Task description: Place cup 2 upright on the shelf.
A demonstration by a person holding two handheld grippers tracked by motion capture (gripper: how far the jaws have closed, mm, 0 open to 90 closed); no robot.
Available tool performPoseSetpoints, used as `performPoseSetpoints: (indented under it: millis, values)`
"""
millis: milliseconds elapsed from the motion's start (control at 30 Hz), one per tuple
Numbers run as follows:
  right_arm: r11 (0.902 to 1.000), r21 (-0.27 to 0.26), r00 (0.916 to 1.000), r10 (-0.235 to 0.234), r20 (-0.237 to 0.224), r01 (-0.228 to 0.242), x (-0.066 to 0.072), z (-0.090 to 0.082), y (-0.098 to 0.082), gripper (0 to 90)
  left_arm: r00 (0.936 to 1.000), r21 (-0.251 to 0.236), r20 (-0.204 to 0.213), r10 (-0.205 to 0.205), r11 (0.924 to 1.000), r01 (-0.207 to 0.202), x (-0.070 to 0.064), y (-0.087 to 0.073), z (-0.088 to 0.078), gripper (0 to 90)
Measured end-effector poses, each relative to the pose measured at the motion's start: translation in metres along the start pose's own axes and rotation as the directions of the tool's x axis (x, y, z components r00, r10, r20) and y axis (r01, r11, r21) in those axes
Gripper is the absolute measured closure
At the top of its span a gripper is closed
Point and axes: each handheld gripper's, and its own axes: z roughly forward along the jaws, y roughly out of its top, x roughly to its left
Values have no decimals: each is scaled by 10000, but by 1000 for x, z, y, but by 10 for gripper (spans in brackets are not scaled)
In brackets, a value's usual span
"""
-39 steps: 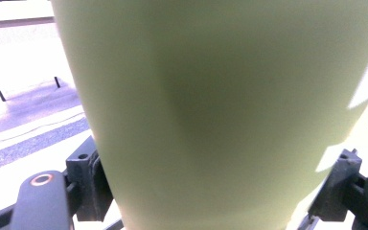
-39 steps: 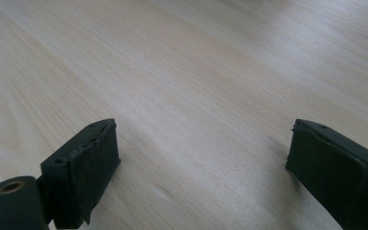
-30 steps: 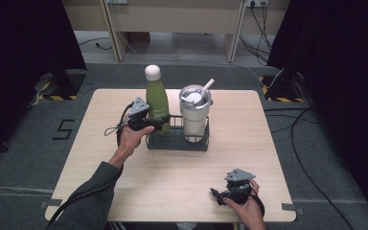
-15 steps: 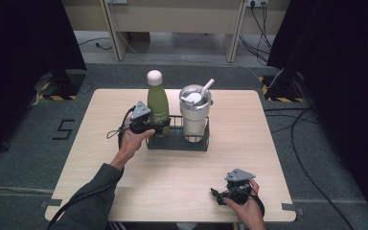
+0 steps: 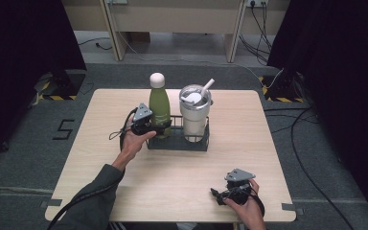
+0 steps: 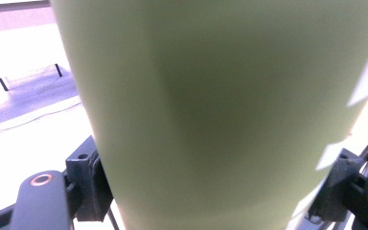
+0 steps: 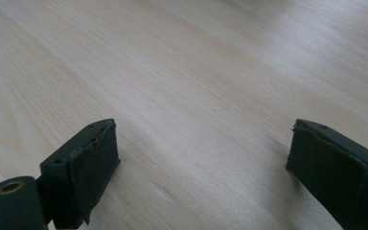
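I had the tabletop under both tools. The green bottle stood in the black rack, pinched between my left tool's jaws. My right tool rested spread wide, well apart.

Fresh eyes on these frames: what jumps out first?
The green bottle with its pale cap, standing upright in the black wire rack mid-table, with the left gripper closed around its body. Beside it in the rack stands a steel tumbler with a straw. The right gripper rests open near the table's front edge.
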Motion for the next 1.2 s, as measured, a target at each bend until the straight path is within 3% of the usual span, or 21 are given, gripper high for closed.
performPoseSetpoints:
  millis: [467, 1200]
  values:
    - [10000, 8, 10000, 18, -7, -18, 0, 0, 0, 106, 9991, -188, -52, 422, 9989, -423, -4, -5, -1, 204]
    - [10000, 9, 10000, 18, -6, -18, 0, 0, 0, 106, 9986, -315, -273, 447, 9985, -455, -4, -3, -3, 148]
